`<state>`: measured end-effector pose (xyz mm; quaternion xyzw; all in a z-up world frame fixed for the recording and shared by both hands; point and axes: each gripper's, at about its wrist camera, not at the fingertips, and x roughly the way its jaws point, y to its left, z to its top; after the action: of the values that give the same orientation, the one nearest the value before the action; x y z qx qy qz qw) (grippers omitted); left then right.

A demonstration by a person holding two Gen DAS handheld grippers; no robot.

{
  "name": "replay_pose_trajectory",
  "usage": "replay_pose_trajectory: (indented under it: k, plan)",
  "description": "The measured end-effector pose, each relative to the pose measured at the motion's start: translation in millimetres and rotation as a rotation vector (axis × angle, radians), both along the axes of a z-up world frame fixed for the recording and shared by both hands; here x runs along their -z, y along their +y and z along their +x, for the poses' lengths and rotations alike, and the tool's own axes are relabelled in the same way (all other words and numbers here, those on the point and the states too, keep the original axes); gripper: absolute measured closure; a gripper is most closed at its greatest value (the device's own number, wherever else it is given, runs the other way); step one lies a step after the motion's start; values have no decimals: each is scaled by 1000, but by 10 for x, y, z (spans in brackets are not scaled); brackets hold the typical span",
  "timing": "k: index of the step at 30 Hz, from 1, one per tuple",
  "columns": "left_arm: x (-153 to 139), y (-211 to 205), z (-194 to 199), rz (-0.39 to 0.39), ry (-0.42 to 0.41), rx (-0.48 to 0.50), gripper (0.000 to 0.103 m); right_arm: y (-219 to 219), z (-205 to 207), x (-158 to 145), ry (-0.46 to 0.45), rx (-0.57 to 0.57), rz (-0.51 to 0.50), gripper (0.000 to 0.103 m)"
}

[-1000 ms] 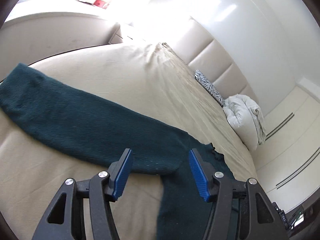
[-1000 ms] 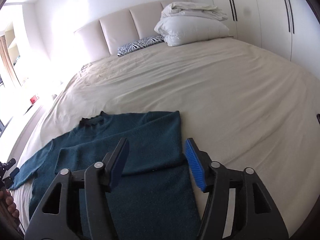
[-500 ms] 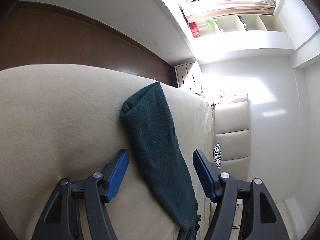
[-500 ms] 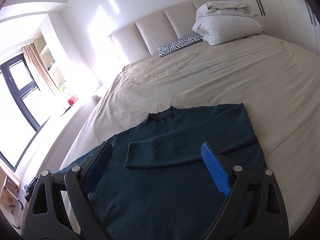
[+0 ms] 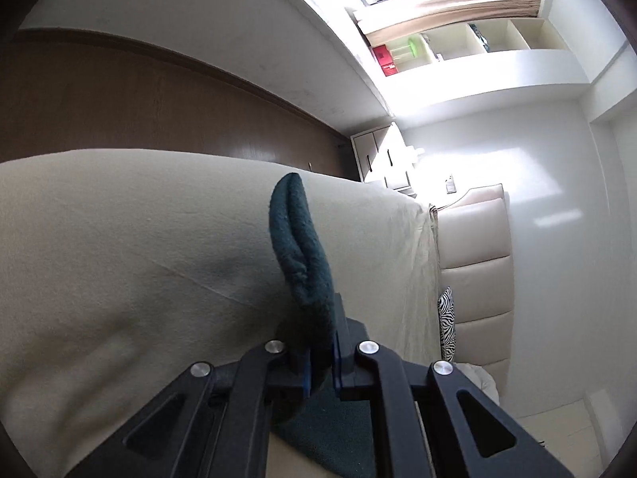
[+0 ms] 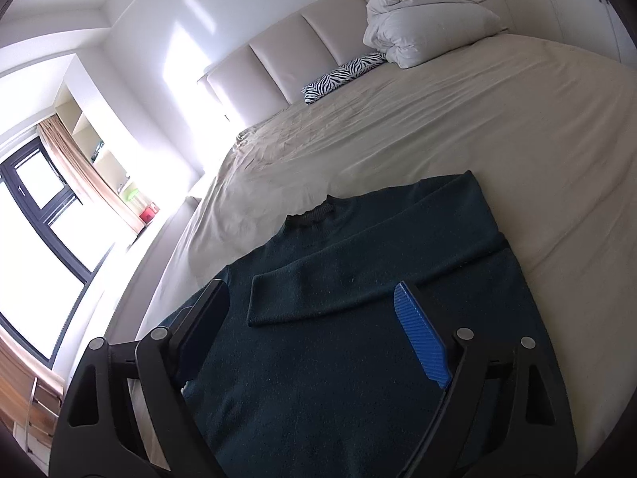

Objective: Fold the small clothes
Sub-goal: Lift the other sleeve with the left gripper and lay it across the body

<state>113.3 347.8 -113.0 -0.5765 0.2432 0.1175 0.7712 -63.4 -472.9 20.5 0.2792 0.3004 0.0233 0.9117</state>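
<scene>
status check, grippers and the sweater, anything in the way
Left gripper shut on the sweater sleeve. Right gripper empty above the sweater, jaws closing. One sleeve already folded across the chest. Nothing in the way on the bed.

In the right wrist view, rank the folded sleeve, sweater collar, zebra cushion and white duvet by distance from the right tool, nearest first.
1. Folded sleeve, lying across the sweater's chest just ahead of the right tool.
2. Sweater collar, beyond the sleeve.
3. Zebra cushion, at the headboard.
4. White duvet, far right, slightly farther.

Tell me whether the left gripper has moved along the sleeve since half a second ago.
Yes. The left gripper has advanced toward the sleeve cuff near the bed edge, and shut on it.
</scene>
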Motion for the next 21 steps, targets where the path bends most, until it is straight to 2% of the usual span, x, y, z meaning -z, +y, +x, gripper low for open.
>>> replay_pose_trajectory:
  k: [3, 5, 8, 11, 15, 19, 20, 21]
  plan:
    - [-465, -580, 284, 182, -21, 149, 95, -162, -60, 126, 14, 29, 31, 21]
    - [-750, -1124, 484, 319, -40, 259, 95, -281, -127, 194, 16, 50, 44, 21]
    - [-1052, -2141, 705, 516, -74, 447, 95, -487, -254, 276, 19, 90, 59, 21]
    - [-1188, -3241, 834, 682, -113, 642, 95, -717, -411, 357, 25, 135, 65, 21]
    - [-1047, -4511, 826, 819, -131, 840, 95, -1006, -606, 483, 36, 195, 91, 21]
    - [-698, -5285, 790, 848, -104, 945, 92, -1188, -736, 589, 43, 230, 106, 21]
    - [-603, -5423, 798, 862, -85, 968, 88, -1221, -753, 614, 47, 236, 107, 21]
    - [-482, -5521, 781, 875, -66, 1003, 75, -1244, -770, 631, 49, 241, 110, 21]
